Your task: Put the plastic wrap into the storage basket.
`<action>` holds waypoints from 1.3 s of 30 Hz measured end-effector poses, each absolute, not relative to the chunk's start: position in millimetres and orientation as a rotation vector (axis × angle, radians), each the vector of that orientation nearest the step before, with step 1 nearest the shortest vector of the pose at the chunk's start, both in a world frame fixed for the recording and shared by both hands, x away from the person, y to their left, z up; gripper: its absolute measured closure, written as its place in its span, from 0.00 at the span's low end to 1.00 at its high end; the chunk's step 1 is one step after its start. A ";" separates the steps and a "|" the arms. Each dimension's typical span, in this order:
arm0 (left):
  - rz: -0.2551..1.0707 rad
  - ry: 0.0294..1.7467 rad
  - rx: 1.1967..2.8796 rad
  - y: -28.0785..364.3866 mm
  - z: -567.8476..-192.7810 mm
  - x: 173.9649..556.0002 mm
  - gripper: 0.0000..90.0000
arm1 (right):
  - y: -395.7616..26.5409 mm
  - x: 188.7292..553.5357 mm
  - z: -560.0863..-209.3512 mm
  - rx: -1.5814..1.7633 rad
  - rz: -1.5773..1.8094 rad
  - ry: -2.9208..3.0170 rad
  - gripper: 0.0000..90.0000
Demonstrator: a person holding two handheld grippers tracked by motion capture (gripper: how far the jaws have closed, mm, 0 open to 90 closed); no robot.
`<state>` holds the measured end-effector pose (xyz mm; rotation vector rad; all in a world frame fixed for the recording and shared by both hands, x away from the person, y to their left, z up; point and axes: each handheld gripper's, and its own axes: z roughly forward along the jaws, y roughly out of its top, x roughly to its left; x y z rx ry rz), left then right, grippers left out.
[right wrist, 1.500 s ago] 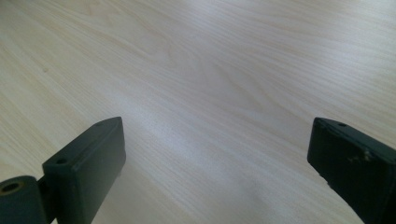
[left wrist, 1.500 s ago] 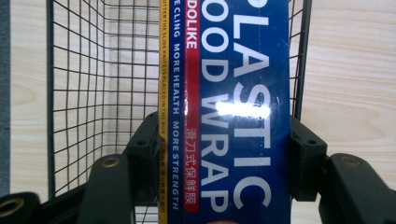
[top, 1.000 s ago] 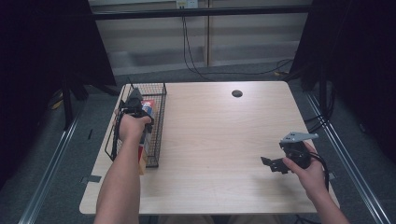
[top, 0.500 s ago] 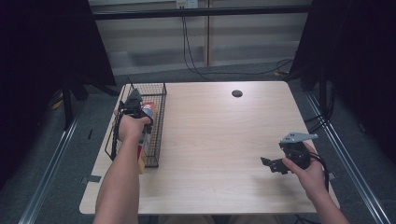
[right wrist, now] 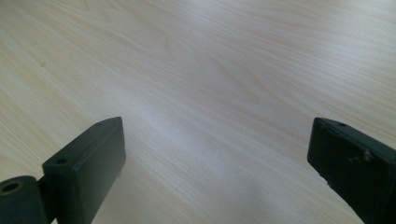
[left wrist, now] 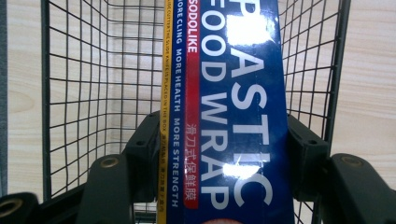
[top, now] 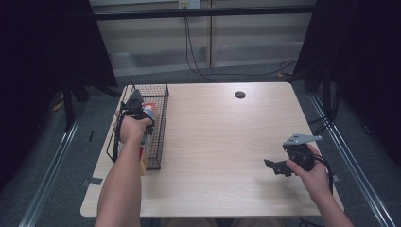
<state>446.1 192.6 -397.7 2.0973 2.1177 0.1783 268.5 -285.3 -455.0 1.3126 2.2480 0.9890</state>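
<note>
We have the plastic wrap box clamped in our left claw inside the wire basket — its long axis runs along the basket. Our right claw gapes wide and empty, well apart from the basket over the bench.
</note>
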 end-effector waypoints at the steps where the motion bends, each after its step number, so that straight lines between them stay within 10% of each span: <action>1: 0.189 2.115 2.096 192.2 -399.4 445.8 0.46 | -284.9 268.4 -455.0 1.315 0.989 2.249 0.05; 39: 0.159 2.079 2.016 204.1 -381.0 440.2 0.34 | -282.7 267.3 -452.6 1.305 0.996 2.247 0.05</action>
